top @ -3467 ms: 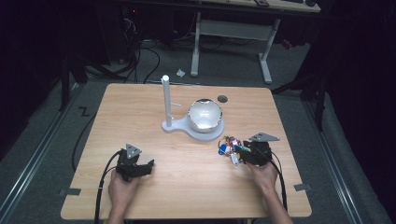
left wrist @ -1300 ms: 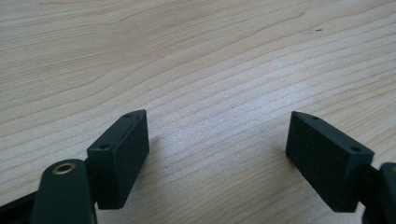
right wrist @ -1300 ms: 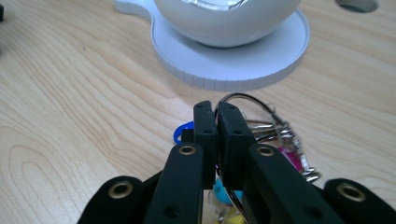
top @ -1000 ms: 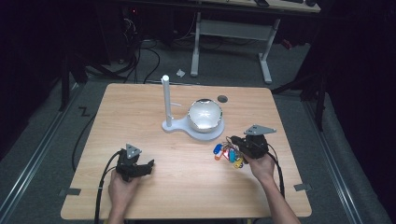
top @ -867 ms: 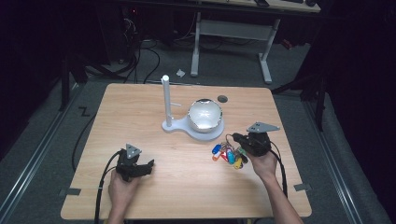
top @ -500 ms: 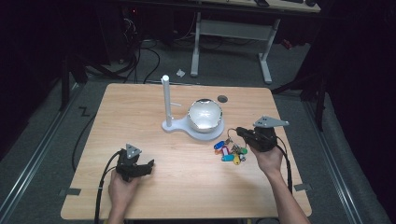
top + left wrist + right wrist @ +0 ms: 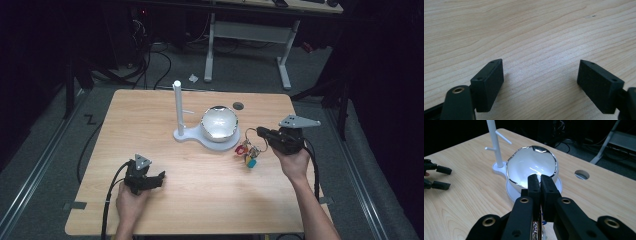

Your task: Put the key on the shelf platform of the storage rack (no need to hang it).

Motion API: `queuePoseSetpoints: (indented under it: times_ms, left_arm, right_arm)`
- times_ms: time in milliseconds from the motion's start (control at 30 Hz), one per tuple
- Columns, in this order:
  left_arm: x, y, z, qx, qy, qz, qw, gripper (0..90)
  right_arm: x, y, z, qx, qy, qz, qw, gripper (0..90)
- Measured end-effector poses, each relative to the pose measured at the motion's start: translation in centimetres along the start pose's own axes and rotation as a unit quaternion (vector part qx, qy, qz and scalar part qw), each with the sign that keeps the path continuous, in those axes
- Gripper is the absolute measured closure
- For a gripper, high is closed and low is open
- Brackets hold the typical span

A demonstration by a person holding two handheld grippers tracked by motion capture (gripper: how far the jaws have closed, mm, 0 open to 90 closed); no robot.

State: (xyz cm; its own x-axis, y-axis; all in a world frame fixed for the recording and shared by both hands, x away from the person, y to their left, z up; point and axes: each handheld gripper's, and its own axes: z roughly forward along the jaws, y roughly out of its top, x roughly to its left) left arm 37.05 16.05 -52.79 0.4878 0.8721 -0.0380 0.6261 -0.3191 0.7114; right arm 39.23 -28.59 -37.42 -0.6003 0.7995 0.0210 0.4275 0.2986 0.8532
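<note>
A bunch of keys with coloured tags (image 7: pixel 248 151) hangs from my right gripper (image 7: pixel 260 132), whose jaws are shut on its ring just right of the bowl. In the right gripper view the jaws (image 7: pixel 539 180) are pressed together, with a bit of the keys (image 7: pixel 535 227) showing low between them. They point at the shiny white bowl (image 7: pixel 531 168) and the white peg stand (image 7: pixel 495 145). The bowl (image 7: pixel 219 122) and the stand's pole (image 7: pixel 177 107) share a white base at mid-table. My left gripper (image 7: pixel 159 177) rests open at the front left; its jaws (image 7: pixel 540 72) stand wide over bare wood.
A round cable hole (image 7: pixel 238 105) sits in the tabletop behind the bowl. The wooden table (image 7: pixel 150 120) has bare room on its left half and front. My left gripper (image 7: pixel 442 177) also appears far off in the right gripper view. The dark floor around holds cables and a desk frame.
My right gripper has risen off the table with the keys, which now dangle, and moved toward the bowl. The left hand has stayed put.
</note>
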Motion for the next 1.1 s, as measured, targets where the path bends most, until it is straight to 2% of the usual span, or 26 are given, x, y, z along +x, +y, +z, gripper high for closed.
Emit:
queuePoseSetpoints:
  times_ms: [133, 367, 600, 800, 1100]
  left_arm:
    - [0.0, 0.0, 0.0, 0.0, -0.001, 0.0, 1.0, 21.8]
    - [0.0, 0.0, 0.0, 0.0, -0.001, 0.001, 1.0, 21.8]
    - [0.0, 0.0, 0.0, 0.0, -0.001, 0.0, 1.0, 22.0]
    - [0.0, 0.0, 0.0, 0.0, -0.001, 0.0, 1.0, 22.2]
    - [0.0, 0.0, 0.0, 0.0, -0.001, 0.0, 1.0, 22.2]
  right_arm:
    - [-0.2, 0.9, -0.7, -0.013, 0.002, 0.001, 0.9999, 88.1]
    - [-0.3, 2.5, -1.2, -0.01, 0.004, -0.016, 0.9998, 88.0]
    - [-0.3, 4.1, -1.4, -0.017, 0.013, -0.02, 0.9996, 88.0]
    - [-0.6, 5.6, -1.1, -0.02, 0.029, -0.013, 0.9993, 88.0]
    - [-0.2, 8.0, -1.1, -0.028, 0.036, -0.021, 0.9987, 88.0]
